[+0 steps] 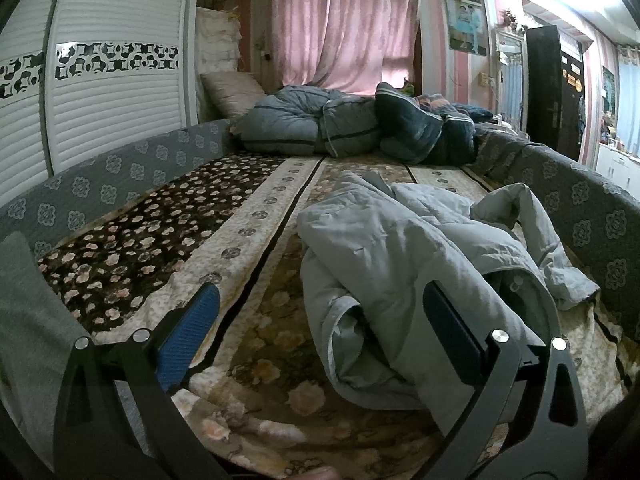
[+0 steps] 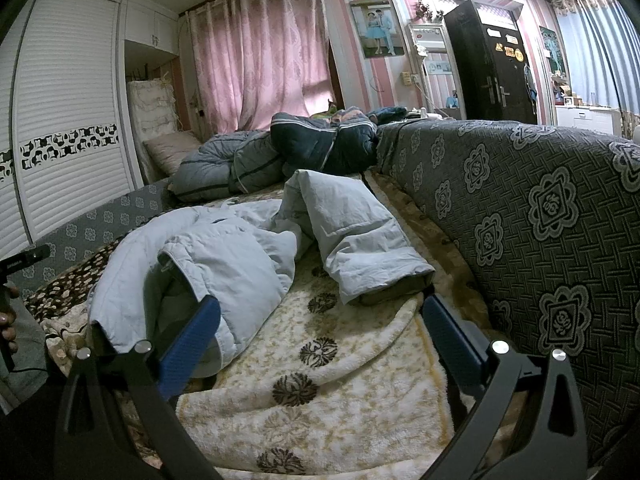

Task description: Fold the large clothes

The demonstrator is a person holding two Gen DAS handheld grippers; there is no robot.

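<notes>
1. Task item: pale blue padded jacket (image 1: 420, 248), lying crumpled on the floral blanket (image 1: 256, 320) that covers the bed. It is bunched, w/ one sleeve (image 2: 360, 240) thrown out toward the padded side rail (image 2: 540, 220). No fold made yet, by the look of it.
2. Left gripper (image 1: 320, 336): jaws spread wide, nothing held. Its right finger sits at or against the near jacket edge; contact can't be confirmed.
3. Right gripper (image 2: 320, 340): jaws spread wide, nothing held. The left finger is near the jacket hem, the right finger near the sleeve cuff.
4. Risk A: pinching several layers at once. Cause: fabric is heaped, edges hidden in the folds. Result would likely be a lopsided lift.
5. Risk B: grabbing the blanket along w/ the jacket. Cause: plush blanket lies directly under the hem and is itself wrinkled near the right gripper.
6. Risk C: padded fabric slipping out of the jaws. Cause: bulk and probably some weight; a shallow bite may not hold.
7. Surroundings: rolled grey quilts (image 1: 312, 128) at the far end of the bed limit spread-out room. Side rail is close on the right, so the sleeve has little space that way.
8. Beyond: pink curtain (image 2: 260, 60), white wardrobe (image 1: 112, 100), dark door (image 2: 492, 64). None obstruct.
</notes>
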